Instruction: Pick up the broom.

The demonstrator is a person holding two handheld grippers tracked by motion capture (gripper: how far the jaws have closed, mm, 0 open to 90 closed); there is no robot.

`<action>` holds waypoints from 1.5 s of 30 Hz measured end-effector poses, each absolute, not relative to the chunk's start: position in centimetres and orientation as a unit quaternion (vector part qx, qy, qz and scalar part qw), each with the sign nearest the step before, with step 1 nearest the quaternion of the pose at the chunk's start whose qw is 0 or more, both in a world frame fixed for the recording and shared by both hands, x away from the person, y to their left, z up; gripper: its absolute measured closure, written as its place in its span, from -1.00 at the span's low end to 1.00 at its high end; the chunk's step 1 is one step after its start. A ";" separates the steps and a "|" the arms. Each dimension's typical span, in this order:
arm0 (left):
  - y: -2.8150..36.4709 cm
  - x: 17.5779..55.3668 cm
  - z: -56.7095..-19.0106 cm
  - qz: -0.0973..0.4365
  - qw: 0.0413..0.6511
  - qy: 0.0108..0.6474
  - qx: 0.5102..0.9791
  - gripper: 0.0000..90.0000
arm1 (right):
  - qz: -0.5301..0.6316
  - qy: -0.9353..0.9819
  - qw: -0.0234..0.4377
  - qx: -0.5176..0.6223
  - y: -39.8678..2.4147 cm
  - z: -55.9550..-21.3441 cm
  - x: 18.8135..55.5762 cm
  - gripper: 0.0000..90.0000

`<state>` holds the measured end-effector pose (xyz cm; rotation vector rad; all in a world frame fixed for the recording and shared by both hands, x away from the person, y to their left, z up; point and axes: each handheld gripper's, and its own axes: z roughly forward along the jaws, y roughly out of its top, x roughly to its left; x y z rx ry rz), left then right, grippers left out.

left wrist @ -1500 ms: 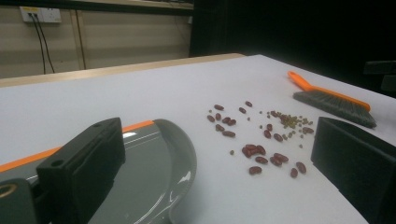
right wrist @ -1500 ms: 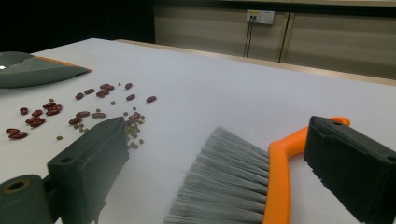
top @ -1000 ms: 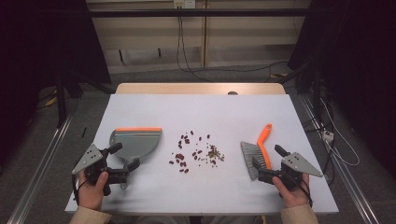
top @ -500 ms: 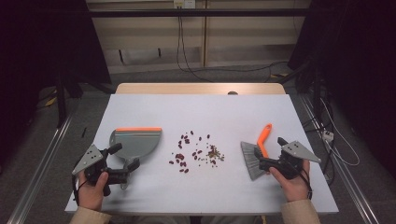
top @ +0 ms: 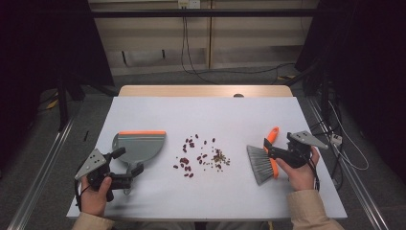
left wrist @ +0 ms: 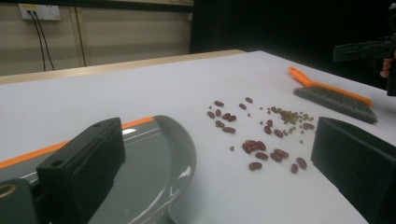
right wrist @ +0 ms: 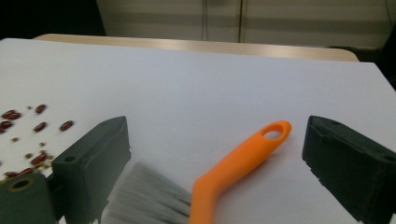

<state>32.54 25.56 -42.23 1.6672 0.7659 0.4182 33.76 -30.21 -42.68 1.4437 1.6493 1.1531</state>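
Over brush (top: pixel 264 158) handle | right tool (top: pixel 274 152) apart | left tool (top: pixel 128 166) apart, straddling dustpan (top: pixel 139 146) edge

High view above the table (top: pixel 210 110) looking down, both claw views low, close, sharing the beans (left wrist: pixel 261 149).

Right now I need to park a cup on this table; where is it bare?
The far half of the table, beyond the dustpan, beans and brush, is bare. The near middle edge is bare too. Crowded: the band across those three.
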 end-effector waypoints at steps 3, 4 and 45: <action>25.6 32.6 -42.2 0.180 0.589 0.329 0.716 -0.93 | 0.433 0.626 0.315 0.567 -30.4 -42.8 34.7 -0.75; 25.6 32.6 -42.3 0.180 0.588 0.330 0.717 -0.93 | 0.430 0.625 0.311 0.573 -30.4 -42.9 34.9 -0.74; 25.3 32.6 -42.3 0.176 0.586 0.325 0.721 -0.93 | 0.277 0.689 0.212 0.636 -27.3 -45.2 39.8 0.12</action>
